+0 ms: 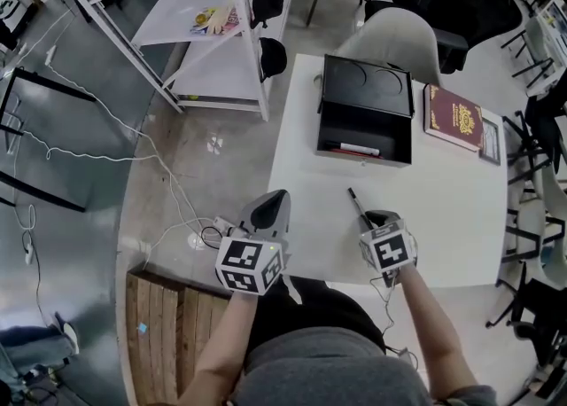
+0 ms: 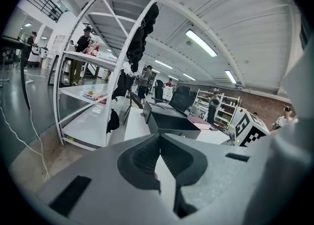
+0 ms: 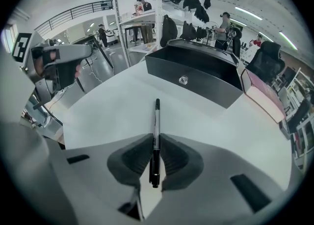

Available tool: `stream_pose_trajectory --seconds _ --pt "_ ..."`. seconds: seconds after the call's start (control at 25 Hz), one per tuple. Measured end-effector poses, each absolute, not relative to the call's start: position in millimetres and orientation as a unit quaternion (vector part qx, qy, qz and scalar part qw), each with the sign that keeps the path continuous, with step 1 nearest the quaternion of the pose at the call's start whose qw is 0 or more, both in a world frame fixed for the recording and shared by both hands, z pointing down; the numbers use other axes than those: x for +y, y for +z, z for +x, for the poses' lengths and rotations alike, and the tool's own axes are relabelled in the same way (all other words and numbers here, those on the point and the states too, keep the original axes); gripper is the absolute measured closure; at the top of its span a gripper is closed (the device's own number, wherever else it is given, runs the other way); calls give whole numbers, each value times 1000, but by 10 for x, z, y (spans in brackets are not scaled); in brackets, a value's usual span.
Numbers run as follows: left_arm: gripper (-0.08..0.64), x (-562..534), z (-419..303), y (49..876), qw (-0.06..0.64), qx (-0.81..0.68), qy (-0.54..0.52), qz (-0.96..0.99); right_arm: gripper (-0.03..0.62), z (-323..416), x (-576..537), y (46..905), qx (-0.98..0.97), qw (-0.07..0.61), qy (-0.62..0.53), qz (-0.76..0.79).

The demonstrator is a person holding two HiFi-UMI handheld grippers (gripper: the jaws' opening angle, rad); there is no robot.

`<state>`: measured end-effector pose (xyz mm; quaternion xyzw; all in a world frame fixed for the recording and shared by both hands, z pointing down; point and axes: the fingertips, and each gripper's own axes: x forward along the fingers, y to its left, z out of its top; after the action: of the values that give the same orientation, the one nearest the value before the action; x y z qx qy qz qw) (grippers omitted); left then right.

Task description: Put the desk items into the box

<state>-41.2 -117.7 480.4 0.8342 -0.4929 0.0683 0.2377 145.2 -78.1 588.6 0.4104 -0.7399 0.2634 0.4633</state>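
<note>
White table is filling centre-right, open black box sitting at its upper middle (lid up). Right gripper is clamping the black pen at lower centre. Left gripper is hovering at the table's left edge, jaws together, empty.

White table on grey floor. White shelving rack left of table. Pale chair behind table. Wooden pallet at table's near-left. Loose cables left of table. Strip lights overhead.

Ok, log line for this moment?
right tongs: shut on pen | left tongs: shut, empty | box: open | book: beside box
</note>
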Motion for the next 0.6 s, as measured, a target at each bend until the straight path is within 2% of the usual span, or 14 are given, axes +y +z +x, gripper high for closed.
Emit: stream_pose_trajectory --seconds 0.28,0.6 --pt "554 -1158 -404 4816 239 -492 69 834 545 1459 -780 5886 -740 467 260 408" --pt "554 -1177 -409 4793 234 -492 72 836 545 1582 -829 5547 -757 419 252 433"
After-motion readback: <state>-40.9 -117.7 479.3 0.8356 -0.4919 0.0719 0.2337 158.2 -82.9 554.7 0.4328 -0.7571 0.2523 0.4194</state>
